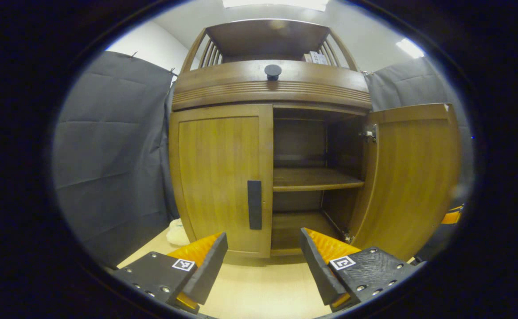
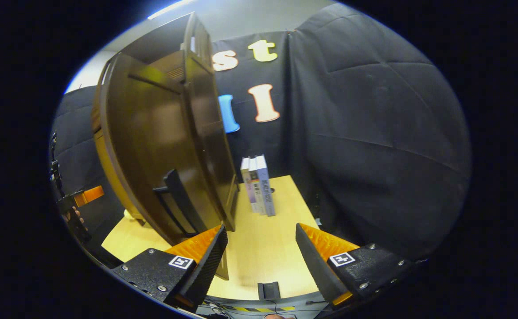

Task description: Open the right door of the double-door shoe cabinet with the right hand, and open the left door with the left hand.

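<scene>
In the left gripper view the wooden shoe cabinet (image 1: pixel 267 88) faces me. Its left door (image 1: pixel 219 177) is closed, with a black vertical handle (image 1: pixel 254 204) at its inner edge. The right door (image 1: pixel 414 177) is swung wide open, baring a shelf (image 1: pixel 312 179). My left gripper (image 1: pixel 263 239) is open, a short way in front of the handle and touching nothing. In the right gripper view the open right door (image 2: pixel 161 146) stands just left of my open right gripper (image 2: pixel 261 232). The door's black handle (image 2: pixel 177 199) is near the left fingertip (image 2: pixel 216 241). Nothing sits between the fingers.
The cabinet stands on a light wooden table (image 2: pixel 263 248). Three books (image 2: pixel 259 186) stand upright beside it. A white object (image 1: pixel 177 232) lies at its left foot. A black knob (image 1: pixel 273 71) sits on top. The other gripper (image 2: pixel 81 197) and a hand (image 2: pixel 70 217) appear far left.
</scene>
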`<move>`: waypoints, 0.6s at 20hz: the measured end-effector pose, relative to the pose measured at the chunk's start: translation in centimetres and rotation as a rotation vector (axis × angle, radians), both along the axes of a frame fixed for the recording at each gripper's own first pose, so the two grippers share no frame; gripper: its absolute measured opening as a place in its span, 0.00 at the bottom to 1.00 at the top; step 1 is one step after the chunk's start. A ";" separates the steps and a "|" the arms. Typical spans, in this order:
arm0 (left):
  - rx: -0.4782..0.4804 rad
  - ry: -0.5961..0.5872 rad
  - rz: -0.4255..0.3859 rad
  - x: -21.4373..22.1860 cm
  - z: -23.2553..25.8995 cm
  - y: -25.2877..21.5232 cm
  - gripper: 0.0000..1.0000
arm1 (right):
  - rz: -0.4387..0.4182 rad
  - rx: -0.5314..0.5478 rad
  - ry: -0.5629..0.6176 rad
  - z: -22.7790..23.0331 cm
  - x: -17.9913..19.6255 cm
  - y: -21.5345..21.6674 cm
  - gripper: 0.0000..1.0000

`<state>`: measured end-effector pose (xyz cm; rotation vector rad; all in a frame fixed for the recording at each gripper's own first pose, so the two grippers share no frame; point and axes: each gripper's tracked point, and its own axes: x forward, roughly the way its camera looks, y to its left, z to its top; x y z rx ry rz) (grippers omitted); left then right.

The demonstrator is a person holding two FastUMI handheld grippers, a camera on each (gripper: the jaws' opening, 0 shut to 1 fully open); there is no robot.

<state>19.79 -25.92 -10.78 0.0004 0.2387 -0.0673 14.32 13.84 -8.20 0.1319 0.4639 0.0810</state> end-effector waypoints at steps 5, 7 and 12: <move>0.008 0.003 -0.026 6.9 -0.8 1.4 1.00 | -0.209 -0.023 -0.015 1.1 -1.2 -2.4 0.95; -0.003 0.004 -0.043 9.4 -1.4 1.7 0.94 | -0.274 -0.039 -0.030 1.8 -1.9 -2.7 0.95; -0.022 0.000 -0.069 15.5 -3.2 2.3 0.94 | -0.391 -0.046 -0.065 2.8 -3.5 -1.6 0.91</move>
